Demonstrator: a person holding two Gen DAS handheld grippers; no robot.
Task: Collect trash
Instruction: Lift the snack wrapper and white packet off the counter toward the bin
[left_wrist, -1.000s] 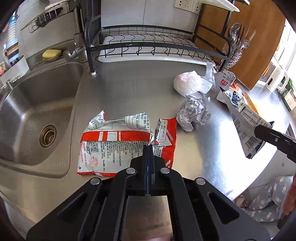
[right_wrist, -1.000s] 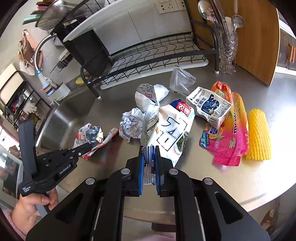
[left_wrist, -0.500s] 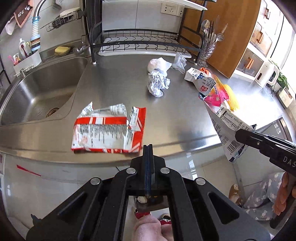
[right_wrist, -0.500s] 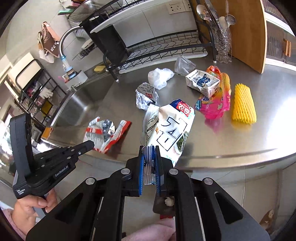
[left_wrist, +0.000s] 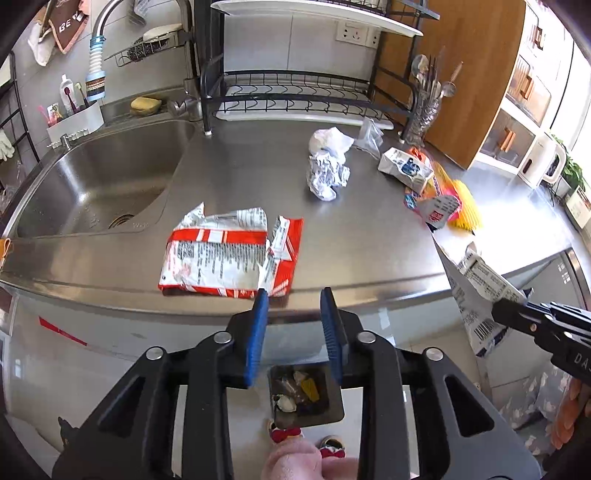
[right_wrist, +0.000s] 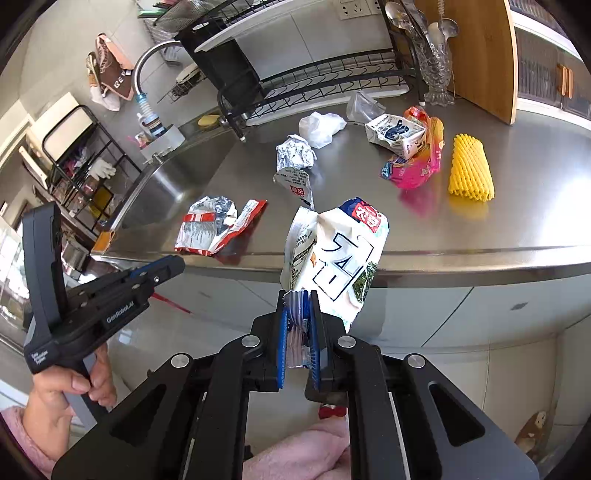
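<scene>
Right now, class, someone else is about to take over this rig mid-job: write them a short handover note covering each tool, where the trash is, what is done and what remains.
Left tool: jaws have just been opening, nothing between them, held over the small dark trash bin on the floor.
Right tool: shut on the white crinkled snack bag with blue print, held off the counter edge.
Done: the bin already holds some scraps.
Left on the steel counter: red-and-white flattened wrapper, crumpled silver foil ball, white plastic bag, clear plastic bag, small white carton, pink wrapper, yellow foam net sleeve.
</scene>
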